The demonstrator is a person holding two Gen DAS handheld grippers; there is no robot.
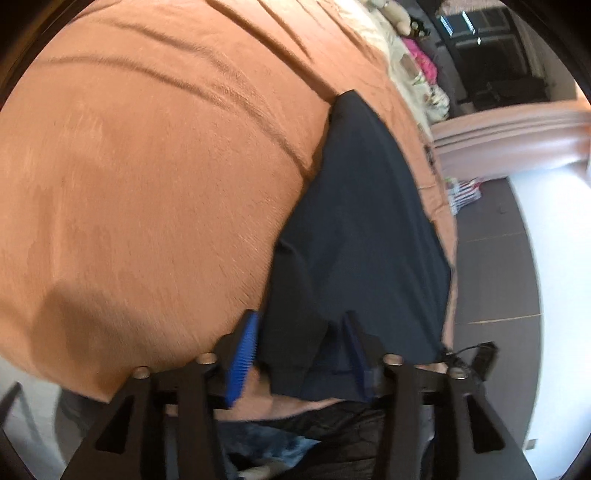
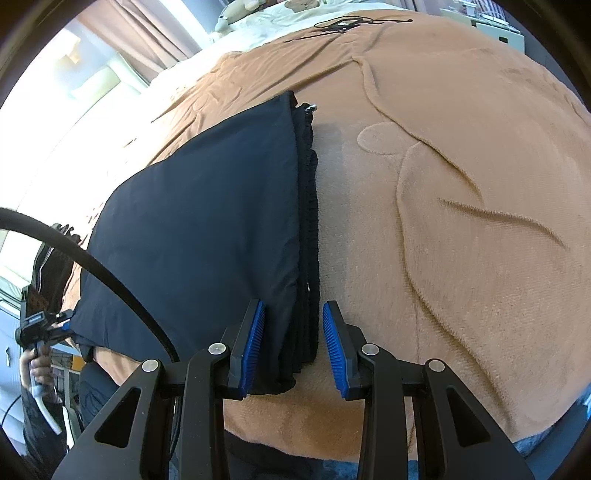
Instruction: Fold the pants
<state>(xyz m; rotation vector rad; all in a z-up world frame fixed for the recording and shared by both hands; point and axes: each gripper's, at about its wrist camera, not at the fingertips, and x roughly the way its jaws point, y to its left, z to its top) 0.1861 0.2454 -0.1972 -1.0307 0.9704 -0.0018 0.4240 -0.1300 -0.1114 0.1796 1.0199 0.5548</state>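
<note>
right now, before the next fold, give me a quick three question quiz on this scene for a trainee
1. True or false: the folded dark navy fabric pants lie on the orange fleece blanket.
2. What sits between the fingers of the right gripper? A the pants' layered edge, B a pillow, C nothing.
3. Fill in: on the left gripper, the jaws stand ___.
Key: 1 true; 2 A; 3 open.

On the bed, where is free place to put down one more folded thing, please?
Free: the orange blanket right of the dark pants, and the wide blanket left of them in the left wrist view. Crowded: the bed's far end, with cables and pillows.
</note>
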